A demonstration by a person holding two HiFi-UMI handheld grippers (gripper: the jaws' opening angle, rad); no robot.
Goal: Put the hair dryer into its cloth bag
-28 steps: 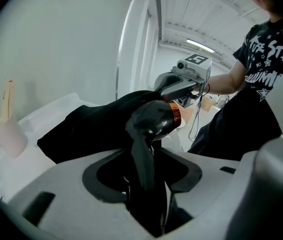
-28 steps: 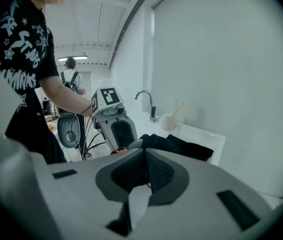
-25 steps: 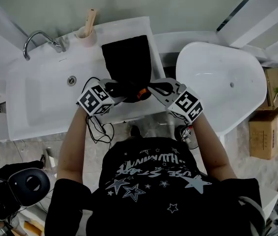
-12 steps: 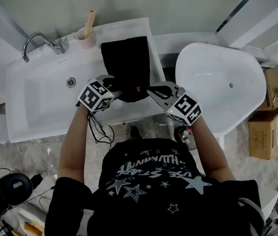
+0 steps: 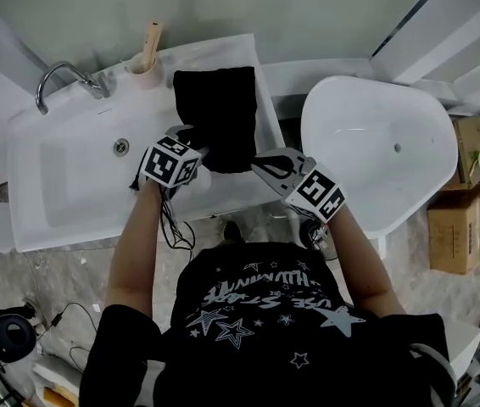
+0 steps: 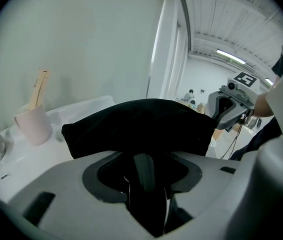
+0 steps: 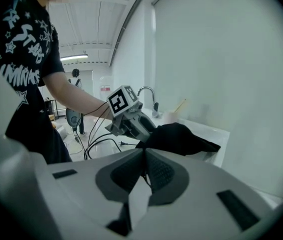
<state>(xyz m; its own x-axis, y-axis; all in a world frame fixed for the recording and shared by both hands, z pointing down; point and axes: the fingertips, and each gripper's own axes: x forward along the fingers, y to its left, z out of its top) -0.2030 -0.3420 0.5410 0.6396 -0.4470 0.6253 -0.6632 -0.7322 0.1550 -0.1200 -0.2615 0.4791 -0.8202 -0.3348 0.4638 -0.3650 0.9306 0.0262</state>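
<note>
Orange ring gone from sight: 1 black hair dryer (image 6: 144, 176) now mostly inside 1 black cloth bag (image 5: 219, 117).
L hand-held gripper (image 5: 196, 153) clamps dryer; R hand-held gripper (image 5: 256, 164) pinches bag rim.

The hair dryer sat in the open between the two tools a second ago, orange trim showing. Now it's inside the cloth bag (image 5: 219, 113), none of it visible from the head view. The left tool (image 5: 196, 148) has pushed in toward the bag mouth and rolled slightly, and the bag's near edge now bulges closer to the person.
</note>
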